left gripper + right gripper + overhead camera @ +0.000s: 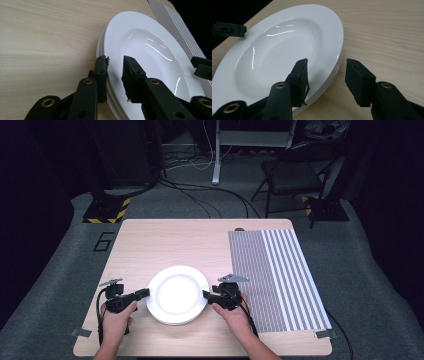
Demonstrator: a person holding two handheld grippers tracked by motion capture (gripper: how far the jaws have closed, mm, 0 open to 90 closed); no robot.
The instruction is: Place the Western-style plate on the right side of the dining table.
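Note:
A stack of white deep plates point(177, 295) sits at the table's near middle. My left gripper point(146, 293) is at the stack's left rim, held by a hand. In the left gripper view it point(116, 66) is open, its jaws straddling the top plate's point(150, 45) rim, one above it and one outside. My right gripper point(206, 295) is at the right rim. In its own view it point(327, 68) is wide open, with one jaw over the plate's point(274, 50) rim and the other over bare wood. Each view shows the other gripper's tips across the plate point(201, 66) point(229, 28).
A grey and white striped placemat point(275, 275) covers the right side of the light wooden table point(175, 240). Beyond the table stand a folding chair point(295, 170), stands with hazard-striped bases and cables on the grey floor.

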